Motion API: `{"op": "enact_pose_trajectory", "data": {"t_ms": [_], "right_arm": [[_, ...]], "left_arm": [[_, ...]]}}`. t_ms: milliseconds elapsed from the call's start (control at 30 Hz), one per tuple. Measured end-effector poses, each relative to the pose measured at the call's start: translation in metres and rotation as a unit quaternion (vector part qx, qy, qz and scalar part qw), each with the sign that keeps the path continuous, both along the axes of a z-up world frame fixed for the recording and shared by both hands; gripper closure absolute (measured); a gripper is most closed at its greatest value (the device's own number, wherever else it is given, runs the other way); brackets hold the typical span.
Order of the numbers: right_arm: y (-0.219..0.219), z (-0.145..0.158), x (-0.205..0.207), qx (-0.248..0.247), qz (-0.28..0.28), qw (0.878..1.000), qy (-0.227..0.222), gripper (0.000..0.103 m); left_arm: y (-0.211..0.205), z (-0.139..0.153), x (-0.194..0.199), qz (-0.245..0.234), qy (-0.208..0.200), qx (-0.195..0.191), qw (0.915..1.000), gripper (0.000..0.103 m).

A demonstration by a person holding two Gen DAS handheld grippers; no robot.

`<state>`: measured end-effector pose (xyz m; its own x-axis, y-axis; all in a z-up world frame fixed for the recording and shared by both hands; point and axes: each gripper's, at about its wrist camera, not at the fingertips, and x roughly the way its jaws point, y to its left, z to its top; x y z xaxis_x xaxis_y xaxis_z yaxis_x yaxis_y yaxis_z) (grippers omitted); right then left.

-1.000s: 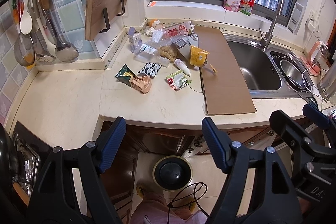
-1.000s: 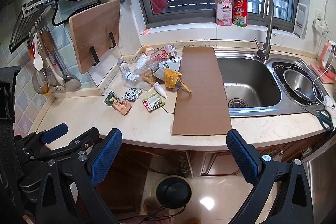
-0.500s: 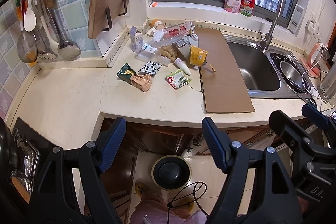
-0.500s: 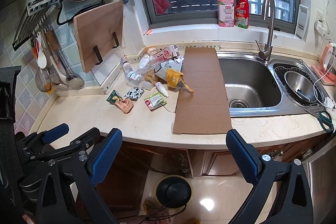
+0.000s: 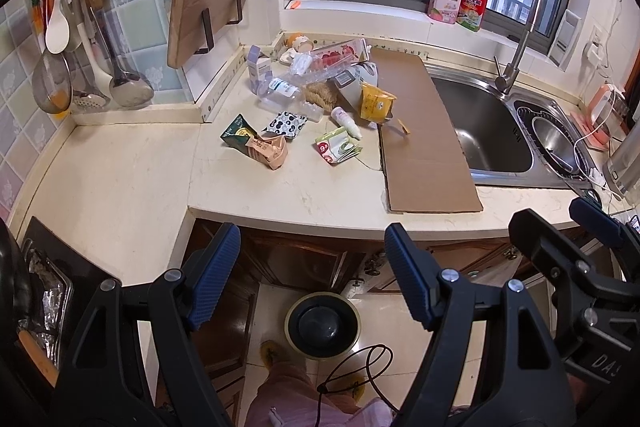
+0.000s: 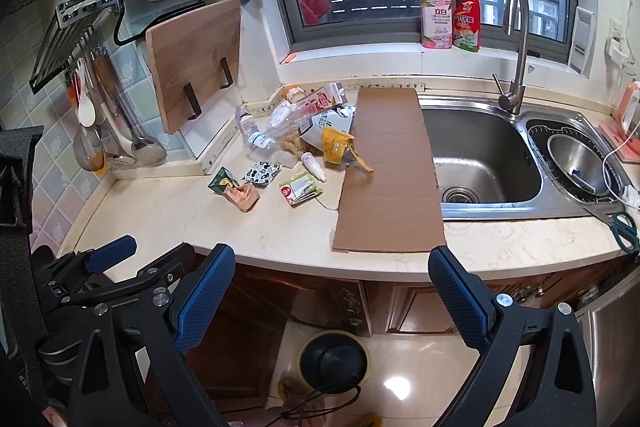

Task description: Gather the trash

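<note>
- Although both claws hang ready above the near edge of the counter [image 5: 320, 195], nothing is collected yet, as far as the pictures show.
- The left claw [image 5: 312, 275] stands wide and empty; the right claw [image 6: 332, 291] is likewise wide, gripping nothing.
- The trash pile [image 5: 320, 95] lies at the far side of the counter, left of the cardboard sheet [image 5: 420, 131]; loose wrappers [image 5: 336, 147] sit nearer.
- The bin [image 5: 322, 323] waits on the floor below, lid apparently down.
- Everything remains: picking each piece and dropping it in.
</note>
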<state>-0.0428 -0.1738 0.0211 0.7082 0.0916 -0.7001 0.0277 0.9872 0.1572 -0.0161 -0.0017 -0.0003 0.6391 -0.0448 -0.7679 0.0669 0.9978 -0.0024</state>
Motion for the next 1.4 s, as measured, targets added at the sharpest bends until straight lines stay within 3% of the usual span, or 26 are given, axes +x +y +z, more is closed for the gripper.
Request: {"op": "enact_pose_trajectory", "data": {"t_ms": [267,567,867,1067,1267,1400], "right_arm": [[0.010,-0.004,0.026,0.019,0.010,1.000,0.009,0.008],[0.019,-0.026,0.093,0.060,0.002,0.997,0.042,0.020],[0.025,-0.093,0.179,0.094,-0.003,0.989,0.111,0.031],[0.026,-0.141,0.229,0.115,-0.023,0.981,0.153,0.032],[0.023,-0.198,0.285,0.166,-0.048,0.963,0.207,0.050],[0.022,-0.229,0.311,0.197,-0.068,0.952,0.224,0.051]], "left_arm": [[0.028,0.011,0.034,0.003,0.014,-0.013,0.9998,0.031],[0.086,0.005,0.125,0.009,0.066,-0.031,0.9973,0.031],[0.125,-0.062,0.209,0.048,0.146,-0.071,0.9856,0.031],[0.128,-0.103,0.253,0.081,0.154,-0.099,0.9797,0.031],[0.121,-0.129,0.284,0.104,0.167,-0.102,0.9752,0.031],[0.127,-0.143,0.297,0.128,0.181,-0.120,0.9679,0.033]]}}
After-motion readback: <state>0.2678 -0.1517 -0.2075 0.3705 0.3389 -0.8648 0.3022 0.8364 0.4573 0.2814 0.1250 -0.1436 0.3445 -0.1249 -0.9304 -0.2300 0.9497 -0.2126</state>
